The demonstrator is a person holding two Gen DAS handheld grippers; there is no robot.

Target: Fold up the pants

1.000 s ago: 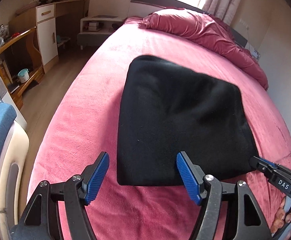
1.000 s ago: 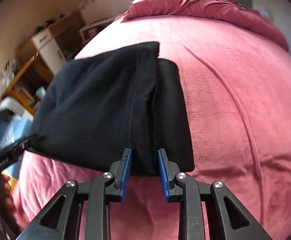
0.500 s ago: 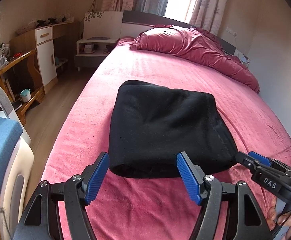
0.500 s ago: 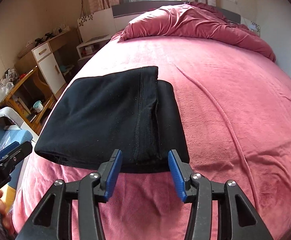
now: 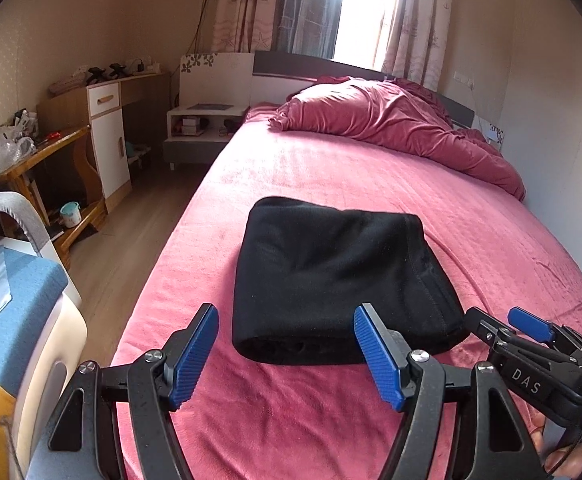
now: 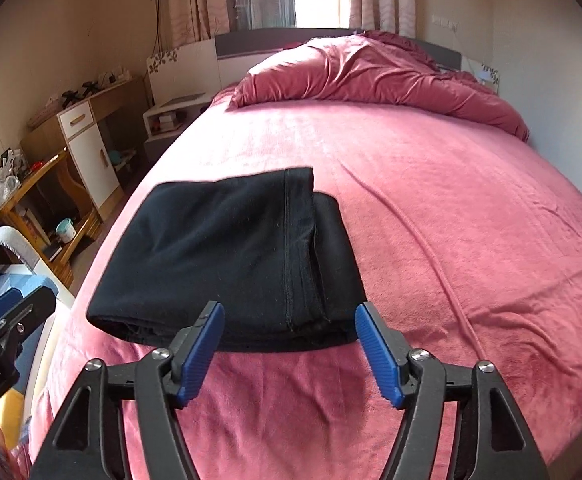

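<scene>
Folded black pants [image 5: 331, 280] lie on the pink bed [image 5: 331, 176]. The left gripper [image 5: 287, 352] hovers near them, jaws wide and empty. The right gripper [image 6: 291, 350] is opening, nothing between its jaws.

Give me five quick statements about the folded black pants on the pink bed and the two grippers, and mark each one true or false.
1. The black fabric pants lie folded into a compact stack on the pink plush bedspread. True.
2. The right gripper is clamped on the pants' edge. False: its blue pads are apart and opening, with nothing between them.
3. The left gripper holds nothing. True.
4. A crumpled dark pink duvet lies at the head of the bed. True.
5. The pants hang off the bed's edge onto the wooden floor. False: they rest wholly on the bedspread.
</scene>
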